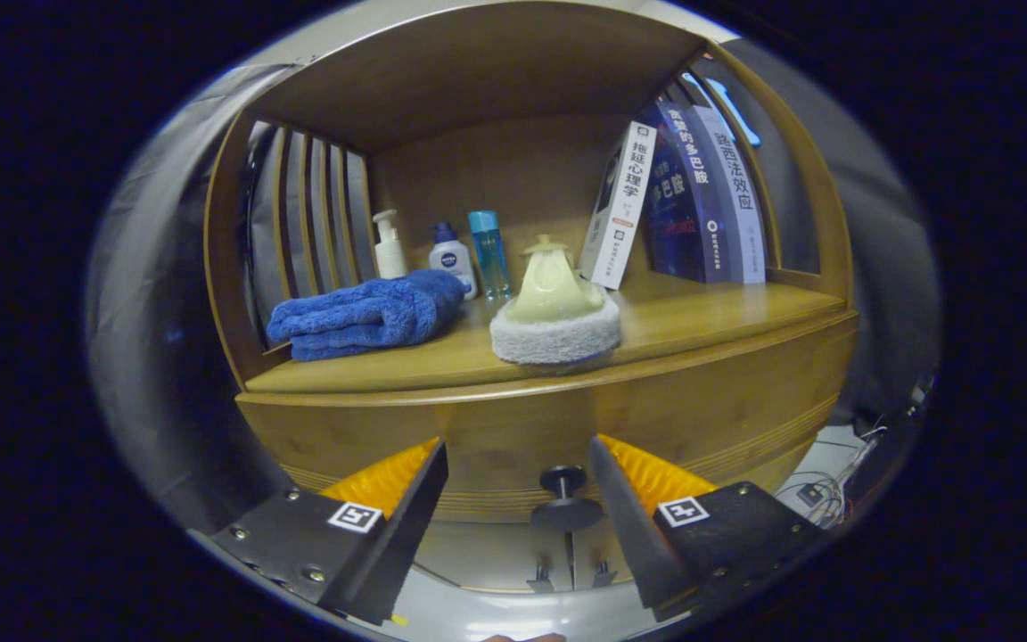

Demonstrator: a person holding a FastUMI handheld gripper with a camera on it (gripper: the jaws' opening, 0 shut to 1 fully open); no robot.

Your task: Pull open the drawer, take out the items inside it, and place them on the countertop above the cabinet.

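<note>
Wide-spread gripper [513,464] flanking the drawer knob [565,496], below a countertop [727,314] with blue towel [366,314] near its left edge.

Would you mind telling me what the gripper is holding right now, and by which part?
Nothing is held: the gripper is open, its fingers either side of the drawer knob without touching it.

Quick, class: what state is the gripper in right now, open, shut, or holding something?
Gripper: open, holding nothing; the black drawer knob sits between its spread fingers, closer to the right one, neither pressing on it.
</note>
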